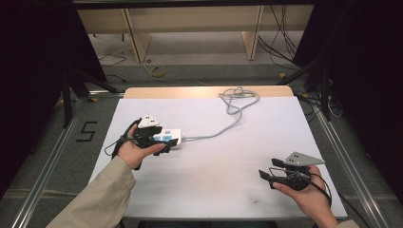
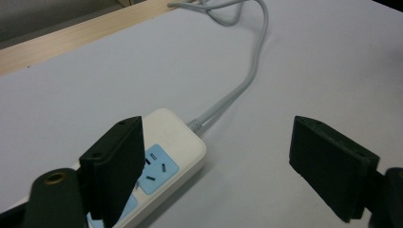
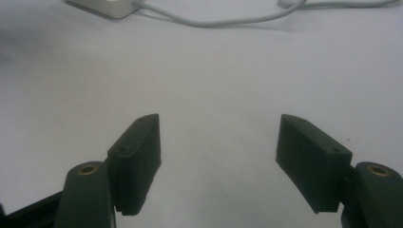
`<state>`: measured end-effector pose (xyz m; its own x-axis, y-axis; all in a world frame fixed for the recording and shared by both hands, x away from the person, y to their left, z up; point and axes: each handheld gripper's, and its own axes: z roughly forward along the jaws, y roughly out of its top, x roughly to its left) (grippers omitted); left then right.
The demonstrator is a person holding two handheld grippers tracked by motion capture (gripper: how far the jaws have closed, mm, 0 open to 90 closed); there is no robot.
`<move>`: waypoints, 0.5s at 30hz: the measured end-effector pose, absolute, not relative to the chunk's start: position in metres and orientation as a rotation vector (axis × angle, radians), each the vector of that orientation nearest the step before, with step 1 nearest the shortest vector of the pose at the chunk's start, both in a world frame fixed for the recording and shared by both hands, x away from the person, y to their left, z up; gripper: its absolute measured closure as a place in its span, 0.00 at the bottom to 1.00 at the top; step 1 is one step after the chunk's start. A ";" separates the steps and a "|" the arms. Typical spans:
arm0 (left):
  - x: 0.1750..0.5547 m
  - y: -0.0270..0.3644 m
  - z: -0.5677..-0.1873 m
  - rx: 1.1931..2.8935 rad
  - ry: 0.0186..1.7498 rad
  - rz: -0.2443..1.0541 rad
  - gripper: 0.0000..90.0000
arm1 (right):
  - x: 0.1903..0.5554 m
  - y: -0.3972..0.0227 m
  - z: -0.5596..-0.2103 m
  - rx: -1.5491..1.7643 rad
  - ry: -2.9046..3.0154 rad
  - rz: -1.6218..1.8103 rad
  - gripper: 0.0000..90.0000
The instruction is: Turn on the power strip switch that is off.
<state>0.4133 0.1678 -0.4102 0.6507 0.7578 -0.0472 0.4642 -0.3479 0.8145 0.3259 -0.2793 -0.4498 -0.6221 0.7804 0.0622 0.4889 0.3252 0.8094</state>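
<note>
A white power strip with blue sockets lies on the left part of the white table. Its grey cable runs to a loose coil at the far edge. My left gripper hovers right at the strip, open. In the left gripper view the strip lies beside and partly behind the left jaw, and the cable leads away; the pads of the gripper press on nothing. My right gripper stands open at the front right over bare table, with nothing in its gap. The strip's end shows far off.
A wooden strip borders the table's far edge. Beyond it are the floor, loose cables and wooden furniture legs. Metal rails run along both sides, and a "5" mark is on the floor at the left.
</note>
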 end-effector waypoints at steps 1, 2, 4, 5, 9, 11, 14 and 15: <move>0.409 0.167 -0.412 2.011 0.942 0.435 0.20 | 0.326 -0.279 -0.450 1.131 2.259 1.199 0.36; 0.405 0.167 -0.414 2.015 0.930 0.435 0.20 | 0.326 -0.279 -0.450 1.131 2.259 1.199 0.36; 0.398 0.168 -0.418 2.027 0.919 0.442 0.20 | 0.326 -0.279 -0.450 1.129 2.259 1.201 0.36; 0.394 0.168 -0.420 2.029 0.914 0.455 0.20 | 0.326 -0.279 -0.450 1.131 2.258 1.202 0.36; 0.381 0.171 -0.426 2.039 0.894 0.490 0.20 | 0.326 -0.279 -0.450 1.132 2.257 1.205 0.36; 0.375 0.173 -0.428 2.047 0.889 0.504 0.20 | 0.326 -0.279 -0.450 1.127 2.259 1.205 0.36; 0.366 0.176 -0.432 2.070 0.874 0.519 0.19 | 0.325 -0.279 -0.450 1.130 2.257 1.207 0.36; 0.362 0.177 -0.434 2.071 0.875 0.528 0.19 | 0.325 -0.279 -0.449 1.128 2.255 1.209 0.36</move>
<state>0.3624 0.1767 -0.4337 0.6723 0.7376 0.0631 0.3995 -0.4333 0.8078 0.3254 -0.2790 -0.4495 -0.6254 0.7775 0.0654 0.4849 0.3216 0.8133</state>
